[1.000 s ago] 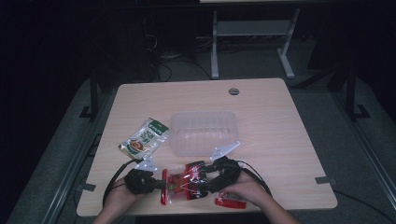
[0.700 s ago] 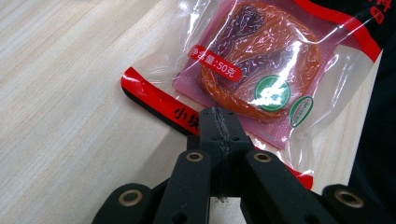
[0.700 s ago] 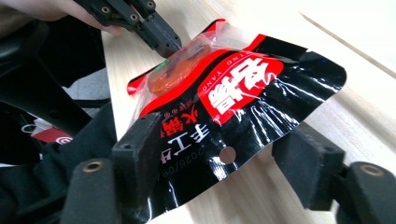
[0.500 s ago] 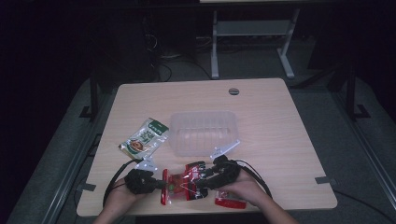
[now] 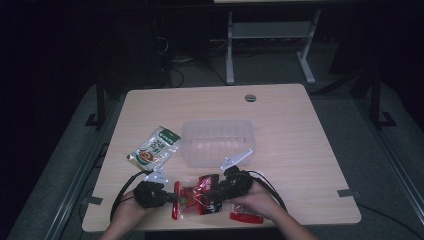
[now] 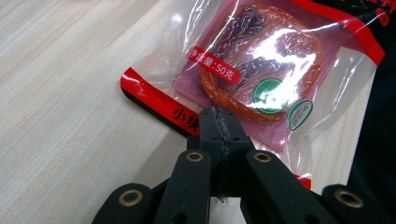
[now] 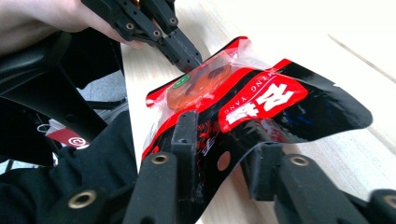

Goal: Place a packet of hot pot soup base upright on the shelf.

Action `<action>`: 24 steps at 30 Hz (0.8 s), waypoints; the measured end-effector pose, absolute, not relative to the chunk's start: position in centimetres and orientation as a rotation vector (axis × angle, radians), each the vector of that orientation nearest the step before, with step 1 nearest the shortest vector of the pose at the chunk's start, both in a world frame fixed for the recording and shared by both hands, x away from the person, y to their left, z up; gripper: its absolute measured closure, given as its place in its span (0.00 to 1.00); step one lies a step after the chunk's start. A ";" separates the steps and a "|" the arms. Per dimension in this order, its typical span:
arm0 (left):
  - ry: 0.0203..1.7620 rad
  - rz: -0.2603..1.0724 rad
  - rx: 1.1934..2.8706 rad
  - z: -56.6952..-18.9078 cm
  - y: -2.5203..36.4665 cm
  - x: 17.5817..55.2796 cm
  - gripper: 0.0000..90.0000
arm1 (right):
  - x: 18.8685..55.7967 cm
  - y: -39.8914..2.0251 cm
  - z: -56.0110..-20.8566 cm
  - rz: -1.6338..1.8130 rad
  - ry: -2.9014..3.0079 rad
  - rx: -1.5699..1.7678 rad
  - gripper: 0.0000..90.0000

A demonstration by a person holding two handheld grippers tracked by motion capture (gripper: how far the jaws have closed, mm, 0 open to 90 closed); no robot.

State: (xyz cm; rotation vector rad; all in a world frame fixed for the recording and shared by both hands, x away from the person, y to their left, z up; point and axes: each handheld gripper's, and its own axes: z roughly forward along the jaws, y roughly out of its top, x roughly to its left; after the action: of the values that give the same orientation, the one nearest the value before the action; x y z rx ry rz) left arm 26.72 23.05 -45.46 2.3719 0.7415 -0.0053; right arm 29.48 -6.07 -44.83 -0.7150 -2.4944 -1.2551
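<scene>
Red pouch [image 6: 261, 74] edge pinched by left gripper [image 6: 219, 135], seen close

tub [image 5: 218, 142] behind packet [image 5: 196, 201], pouch [image 5: 153, 149] left

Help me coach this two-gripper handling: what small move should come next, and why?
Probably lift the red pouch together and carry it toward the clear tub. The left gripper is shut on the pouch's near edge, and the right gripper has its jaws on either side of the black end, so both ends look held. The tub sits just beyond, open.
</scene>
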 end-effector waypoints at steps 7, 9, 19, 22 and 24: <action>0.741 -0.003 2.377 -45.4 23.0 26.7 1.00 | 29.2 -6.0 -44.7 -1.297 -2.506 -0.632 0.98; 0.745 0.004 2.373 -45.4 22.9 26.6 1.00 | 29.3 -5.9 -44.6 -1.335 -2.478 -0.612 0.99; 0.744 -0.016 2.318 -45.0 23.1 26.7 1.00 | 29.4 -6.0 -43.7 -1.458 -2.311 -0.562 1.00; 0.731 -0.007 2.312 -44.6 23.5 26.8 1.00 | 29.3 -6.2 -43.4 -1.476 -2.312 -0.559 1.00; 0.730 0.002 2.252 -44.2 23.7 26.6 1.00 | 29.2 -6.4 -42.8 -1.512 -2.300 -0.554 1.00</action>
State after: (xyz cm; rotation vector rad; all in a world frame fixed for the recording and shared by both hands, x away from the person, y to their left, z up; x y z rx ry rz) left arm 26.64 23.72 -44.25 2.2520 0.7302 0.0017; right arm 29.18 -6.40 -42.84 -0.5535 -2.3004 -1.5119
